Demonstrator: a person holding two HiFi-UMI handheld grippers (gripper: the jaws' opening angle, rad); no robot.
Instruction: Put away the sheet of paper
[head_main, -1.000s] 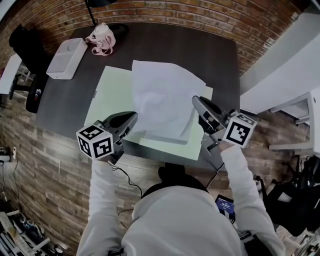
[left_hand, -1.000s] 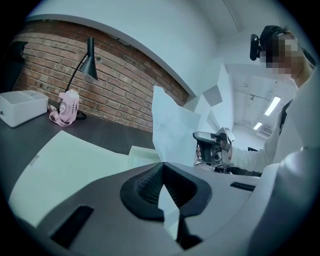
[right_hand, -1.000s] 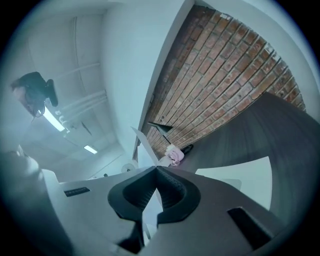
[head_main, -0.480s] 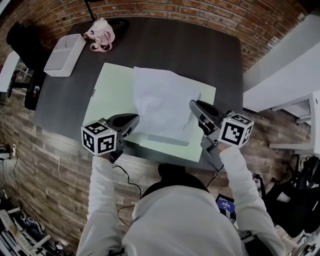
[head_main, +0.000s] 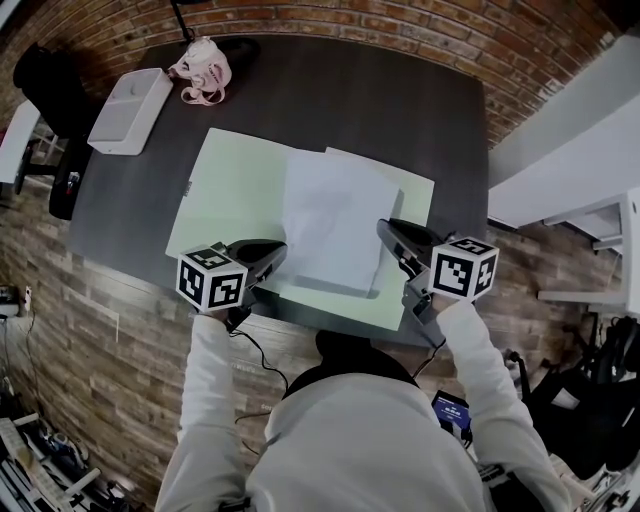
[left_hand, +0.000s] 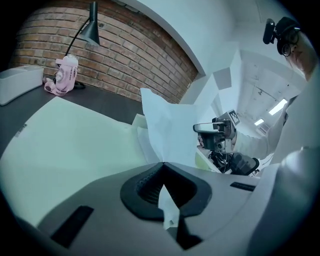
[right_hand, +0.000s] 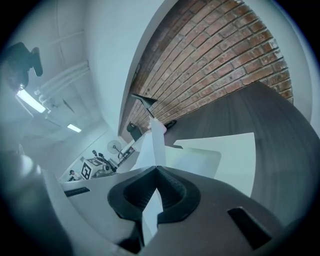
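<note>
The thin white sheet of paper (head_main: 335, 225) looks feather-light and floppy, so corners are the spot: the left gripper (head_main: 278, 252) and right gripper (head_main: 388, 230) each have jaws clenched on a near corner, with the sheet draped over the pale green mat (head_main: 230, 190) on the dark surface (head_main: 380, 110).

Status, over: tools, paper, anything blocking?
On sheet of paper, near edge: left tool, right tool, both shut. Sheet draped over green mat. White box, pink bottle at far corner.
</note>
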